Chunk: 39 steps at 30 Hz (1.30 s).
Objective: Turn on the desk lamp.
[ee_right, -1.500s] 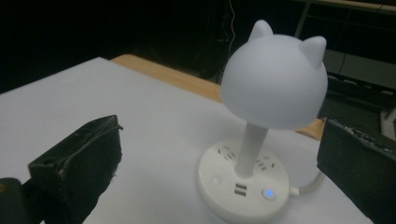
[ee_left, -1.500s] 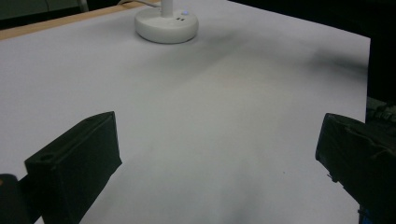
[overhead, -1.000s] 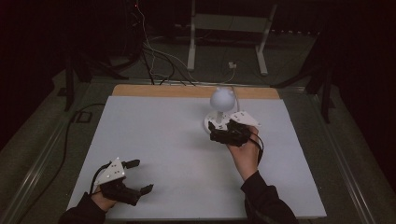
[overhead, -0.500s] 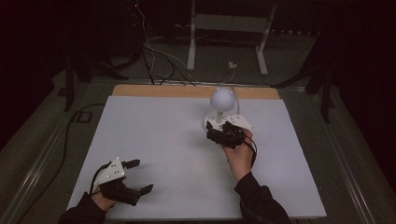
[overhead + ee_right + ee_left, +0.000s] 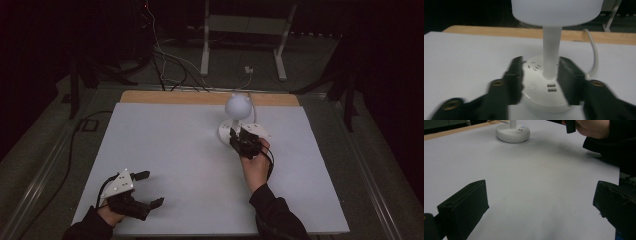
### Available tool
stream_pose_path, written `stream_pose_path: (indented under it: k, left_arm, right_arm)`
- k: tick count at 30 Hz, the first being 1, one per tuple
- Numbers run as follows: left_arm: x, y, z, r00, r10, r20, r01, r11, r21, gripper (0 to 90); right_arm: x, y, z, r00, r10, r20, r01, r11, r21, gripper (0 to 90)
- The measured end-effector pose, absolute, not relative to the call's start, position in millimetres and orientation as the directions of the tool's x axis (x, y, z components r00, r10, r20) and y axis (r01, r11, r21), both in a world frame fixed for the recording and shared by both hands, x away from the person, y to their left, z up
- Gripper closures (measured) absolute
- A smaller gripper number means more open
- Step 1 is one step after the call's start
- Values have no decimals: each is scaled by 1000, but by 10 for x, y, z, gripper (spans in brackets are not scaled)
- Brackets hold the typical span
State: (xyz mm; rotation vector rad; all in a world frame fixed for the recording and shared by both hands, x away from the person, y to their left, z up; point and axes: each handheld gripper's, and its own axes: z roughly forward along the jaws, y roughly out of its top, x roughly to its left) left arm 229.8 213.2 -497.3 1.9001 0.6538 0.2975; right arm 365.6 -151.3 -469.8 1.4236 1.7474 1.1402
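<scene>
Jaws of the right gripper (image 5: 235,136) have just been closing and now stand narrowed on either side of the round white base of the lamp (image 5: 237,114), with the base between them; in the right gripper view the right gripper (image 5: 540,77) has its two black jaws flanking the lamp (image 5: 549,75), one at each side of the base and level with the thin white stem, but whether the pads actually press on the base I cannot tell. That view shows small sockets and a round button on top of the base, the pale shade above the stem, and a white cord (image 5: 594,57) curving away from the lamp's far side. The lamp stands upright on the white surface (image 5: 175,150), near the wooden strip (image 5: 170,97) along the far edge. The left gripper (image 5: 150,189) sits well apart from the lamp, at the near left corner of the surface, its jaws spread wide with nothing between them; in the left gripper view the left gripper (image 5: 539,202) frames bare surface, with the lamp (image 5: 512,133) far ahead and the person's right hand (image 5: 594,130) beside it.
</scene>
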Motion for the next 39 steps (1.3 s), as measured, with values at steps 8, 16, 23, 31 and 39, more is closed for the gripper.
stream_pose_path:
  k: [8, 16, 23, 31, 39]
  left_arm:
    - [2296, 2130, -4971, 821, 563, -92, 301, -289, 909, 4]
    - [2297, 2127, -4974, 820, 565, -92, 304, -293, 907, 4]
    - [2300, 2126, -4978, 820, 565, -94, 305, -292, 906, 4]
    - [2301, 2131, -4975, 819, 566, -96, 306, -288, 908, 4]
    - [2297, 2131, -4974, 819, 565, -95, 305, -289, 907, 4]
  right_arm:
    - [3706, -1515, -4774, -258, 965, 54, 462, 74, 884, 820]
    - [3797, -1503, -4896, -273, 961, 36, 507, 112, 854, 900]
    - [3859, -1469, -4993, -288, 958, -11, 518, 166, 839, 900]
    - [3938, -1408, -5050, -301, 953, -31, 526, 193, 828, 900]
    - [4010, -1369, -5076, -304, 952, -28, 535, 195, 822, 900]
